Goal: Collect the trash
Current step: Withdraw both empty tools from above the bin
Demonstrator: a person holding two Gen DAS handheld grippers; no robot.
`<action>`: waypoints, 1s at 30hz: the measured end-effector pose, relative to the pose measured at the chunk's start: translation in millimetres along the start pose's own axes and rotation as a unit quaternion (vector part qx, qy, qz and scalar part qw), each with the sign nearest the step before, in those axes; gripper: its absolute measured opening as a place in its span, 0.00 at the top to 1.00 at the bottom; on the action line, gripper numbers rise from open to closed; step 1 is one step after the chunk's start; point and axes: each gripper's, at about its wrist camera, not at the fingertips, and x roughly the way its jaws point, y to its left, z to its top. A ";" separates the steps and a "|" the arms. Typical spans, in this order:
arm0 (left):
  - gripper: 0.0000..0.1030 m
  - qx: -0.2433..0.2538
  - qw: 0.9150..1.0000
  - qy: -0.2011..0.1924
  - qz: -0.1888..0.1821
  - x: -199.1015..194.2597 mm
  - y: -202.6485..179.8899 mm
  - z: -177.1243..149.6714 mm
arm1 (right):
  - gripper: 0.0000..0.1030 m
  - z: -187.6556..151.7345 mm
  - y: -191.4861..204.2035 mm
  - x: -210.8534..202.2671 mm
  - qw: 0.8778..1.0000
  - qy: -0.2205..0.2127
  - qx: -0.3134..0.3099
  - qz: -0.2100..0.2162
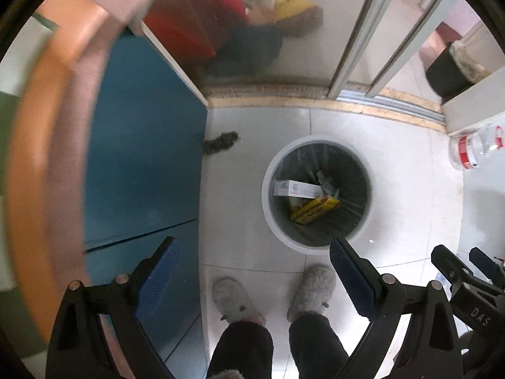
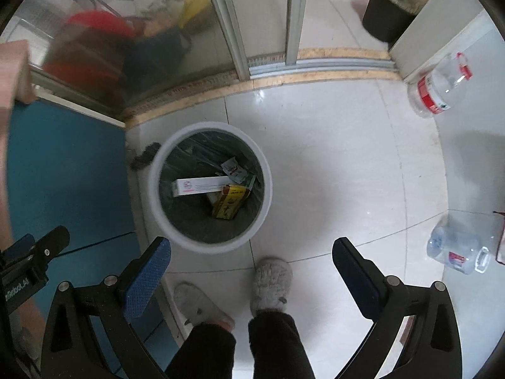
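Pale floor tiles surround a white bin (image 2: pixel 209 186), where a white carton (image 2: pixel 202 186) and a yellow box (image 2: pixel 229 201) are already held. Both the left gripper (image 1: pixel 254 262) and the right gripper (image 2: pixel 251 260) are spread wide and empty. Next, a bottle (image 2: pixel 457 248) right of the bin would likely be fetched; it is seen lying flat, cap pointing away from the bin.

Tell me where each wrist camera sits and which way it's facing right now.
Left wrist: on the left gripper, open, aimed down at the white trash bin; slippers, legs and the right gripper show.
Right wrist: on the right gripper, open, aimed down at the bin from its right; slippers, legs show.
Shared: bin, yellow box, floor bottle, blue cabinet.
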 end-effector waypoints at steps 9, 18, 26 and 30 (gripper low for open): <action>0.06 0.026 0.999 -0.037 -0.024 -136.8 -3.0 -31.6 | 0.00 -38.6 -4.4 -163.3 0.999 -0.049 -0.013 0.004; 0.06 0.025 0.996 -0.072 -0.054 -259.9 12.0 -64.6 | 0.00 -77.0 0.4 -311.0 0.995 -0.094 -0.022 0.005; 0.06 0.013 0.992 -0.092 -0.082 -317.3 40.7 -84.7 | 0.00 -106.5 10.5 -386.0 0.994 -0.113 -0.008 0.008; 0.06 0.001 0.990 -0.111 -0.083 -337.1 60.5 -86.0 | 0.00 -111.9 27.4 -408.3 0.992 -0.121 -0.014 0.018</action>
